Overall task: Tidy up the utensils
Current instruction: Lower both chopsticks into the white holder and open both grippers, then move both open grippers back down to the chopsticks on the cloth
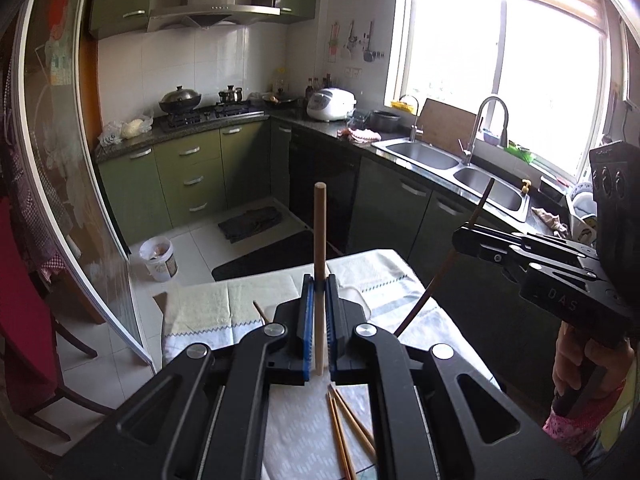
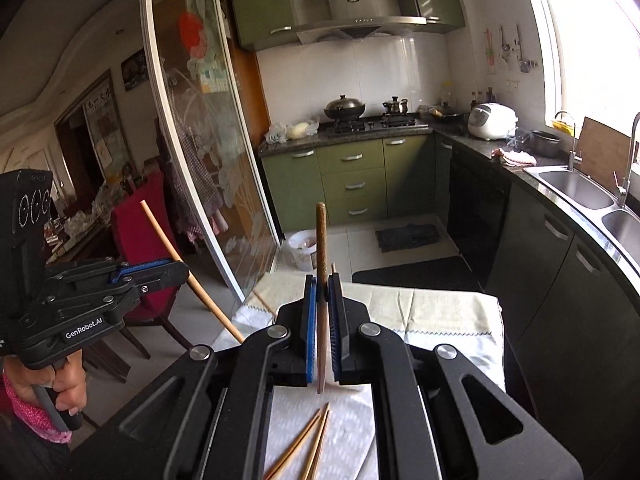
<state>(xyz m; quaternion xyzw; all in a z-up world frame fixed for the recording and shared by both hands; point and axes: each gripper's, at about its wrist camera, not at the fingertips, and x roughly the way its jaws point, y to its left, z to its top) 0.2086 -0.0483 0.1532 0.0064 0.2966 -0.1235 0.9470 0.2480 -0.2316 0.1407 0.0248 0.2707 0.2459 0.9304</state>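
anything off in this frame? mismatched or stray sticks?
Yes. The left gripper holds a pale chopstick, the right gripper a dark one: a mismatched pair. Loose chopsticks lie splayed on the tablecloth.

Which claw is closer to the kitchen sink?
Right. The right claw, shut on a dark chopstick, is on the side by the sink. The left claw, shut on a light chopstick, is further from it, over the table.

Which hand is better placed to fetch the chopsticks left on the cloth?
Neither, really: left gripper holds a light chopstick, right gripper a dark chopstick. Loose chopsticks lie below both.
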